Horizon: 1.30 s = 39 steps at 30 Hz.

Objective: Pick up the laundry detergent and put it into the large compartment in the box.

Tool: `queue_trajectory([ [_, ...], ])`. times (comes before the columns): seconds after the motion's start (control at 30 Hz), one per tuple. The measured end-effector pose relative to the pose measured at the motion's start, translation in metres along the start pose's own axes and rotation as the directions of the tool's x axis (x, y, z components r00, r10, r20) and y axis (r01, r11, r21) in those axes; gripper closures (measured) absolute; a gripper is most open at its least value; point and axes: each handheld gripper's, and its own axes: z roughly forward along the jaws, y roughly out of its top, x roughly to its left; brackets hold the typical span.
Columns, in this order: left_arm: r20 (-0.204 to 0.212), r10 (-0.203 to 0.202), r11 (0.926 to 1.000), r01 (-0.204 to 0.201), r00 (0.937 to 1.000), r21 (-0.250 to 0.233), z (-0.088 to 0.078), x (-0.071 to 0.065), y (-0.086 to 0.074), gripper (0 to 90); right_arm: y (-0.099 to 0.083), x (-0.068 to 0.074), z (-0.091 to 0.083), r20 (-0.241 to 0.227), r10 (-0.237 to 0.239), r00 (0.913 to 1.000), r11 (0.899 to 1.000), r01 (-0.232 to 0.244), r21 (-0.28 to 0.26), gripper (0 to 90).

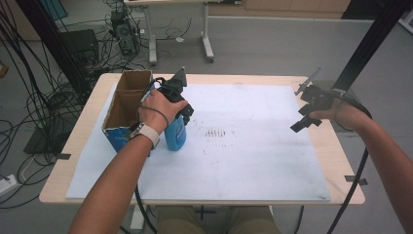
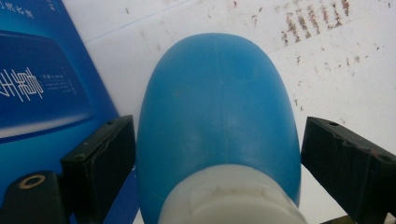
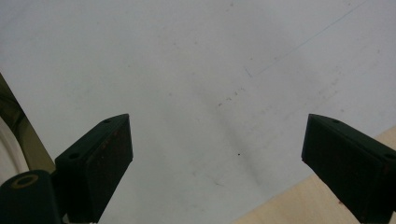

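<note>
- Blue bottle stands upright on the white mat, left of the middle, just beside the open cardboard box, which sits near the table's left edge.
- Left gripper comes down on the bottle from above, with the hand wrapped over the tool; judged from that stance, the aim is a hold around the bottle's upper part, either to lift it toward the box or to leave it standing there.
- Left gripper view looks straight down the bottle: the white collar is nearest, and the blue shoulder swells between the two black jaws. The left-hand pad sits at the bottle's edge, perhaps touching. The right-hand pad stands clear, with mat showing in the gap. The jaws are therefore spread around the bottle and not pressing on it.
- That same view shows the printed blue wall of the box close alongside and brown specks on the mat, details that the high view gives more coarsely.
- High view gives the layout the gripper cameras lack: the bottle upright, the box open at the top, and the two hands well apart.
- Right gripper hovers at the far right edge of the mat, idle by the look of it.
- Right gripper view shows its jaws wide apart over bare mat, with nothing between them and a strip of wooden table at one corner.
</note>
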Motion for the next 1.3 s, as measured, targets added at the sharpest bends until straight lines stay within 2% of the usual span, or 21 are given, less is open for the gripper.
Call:
queue_trajectory([
  [0.63, -0.026, 0.004, 0.9998, -0.003, 0.9997, 0.018, 0.0015, 0.0002, 0.0009, 14.2, 0.0003, -0.0004, 0.0021, -0.004, 0.002, 1.0, 1.0, -0.002, -0.001, 8.8],
  [0.67, -0.025, 0.006, 0.9999, -0.006, 0.9997, 0.012, 0.001, 0.0001, 0.0007, 15.7, 0.0003, -0.0004, 0.0021, -0.004, 0.003, 1.0, 1.0, -0.003, -0.001, 8.8],
  [0.7, -0.018, 0.011, 0.9999, -0.011, 0.9998, 0.004, 0.0011, 0.0002, 0.0005, 29.8, 0.0002, -0.0003, 0.0021, -0.004, 0.001, 1.0, 1.0, -0.001, -0.001, 8.8],
  [1.03, -0.059, 0.025, 0.9989, -0.023, 0.998, 0.041, 0.0018, -0.0013, 0.0026, 31.8, -0.0016, -0.0011, 0.002, -0.005, 0.005, 1.0, 1.0, -0.005, -0.002, 8.8],
  [1.07, -0.065, 0.025, 0.999, -0.023, 0.9975, 0.039, 0.0017, -0.0016, 0.0028, 35.7, -0.0016, -0.001, 0.002, -0.005, 0.005, 1.0, 1.0, -0.005, -0.002, 8.8],
  [1.3, -0.063, 0.032, 0.9987, -0.029, 0.9975, 0.041, 0.0015, -0.0018, 0.0035, 38.1, -0.0016, -0.0011, 0.0022, -0.005, 0.005, 1.0, 1.0, -0.005, -0.002, 8.8],
])
